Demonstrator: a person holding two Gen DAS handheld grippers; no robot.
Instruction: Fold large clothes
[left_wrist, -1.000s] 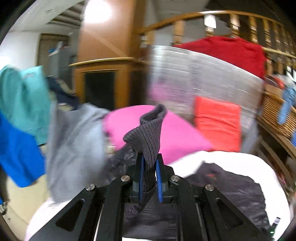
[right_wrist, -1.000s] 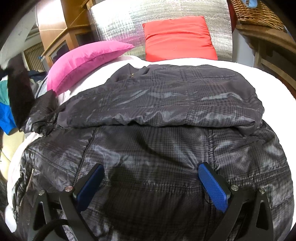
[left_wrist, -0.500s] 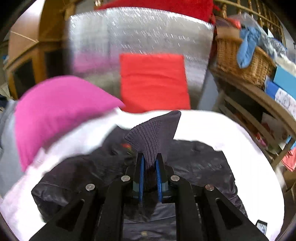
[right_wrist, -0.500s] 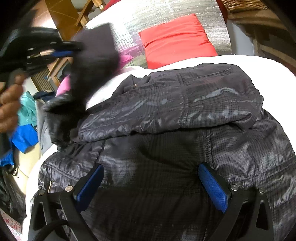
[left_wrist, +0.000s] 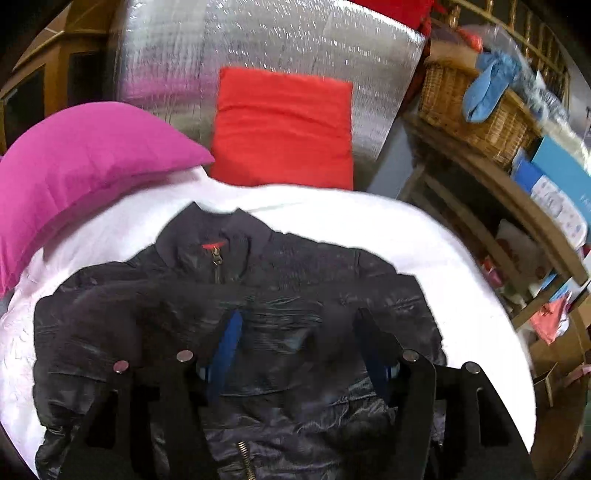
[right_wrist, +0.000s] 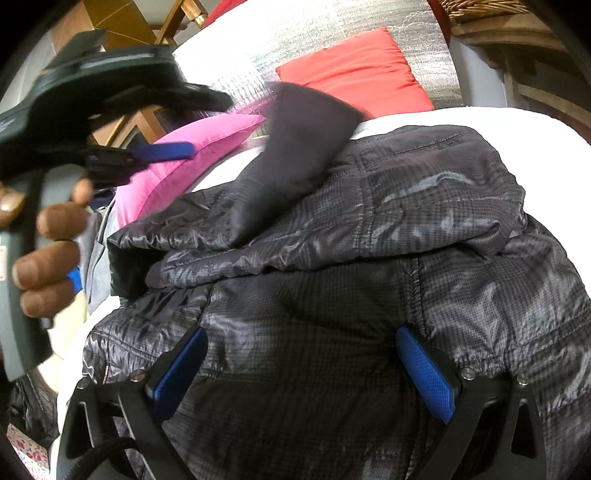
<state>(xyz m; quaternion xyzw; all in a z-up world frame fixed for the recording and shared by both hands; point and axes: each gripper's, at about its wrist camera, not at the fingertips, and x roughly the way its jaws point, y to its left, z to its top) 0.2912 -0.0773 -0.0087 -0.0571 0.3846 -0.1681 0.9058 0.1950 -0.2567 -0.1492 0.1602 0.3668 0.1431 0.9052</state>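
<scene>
We hover our left claw wide and empty above the jacket spread on the bed; our right claw, also wide, presses its body flat beneath, steadying the fold

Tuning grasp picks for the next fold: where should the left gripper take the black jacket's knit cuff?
Pinch the ribbed knit cuff at its free end, coming from the pink pillow side. It lies flat across the folded jacket, thinner and less slick than the shiny shell. The left gripper is open just beside it.
</scene>
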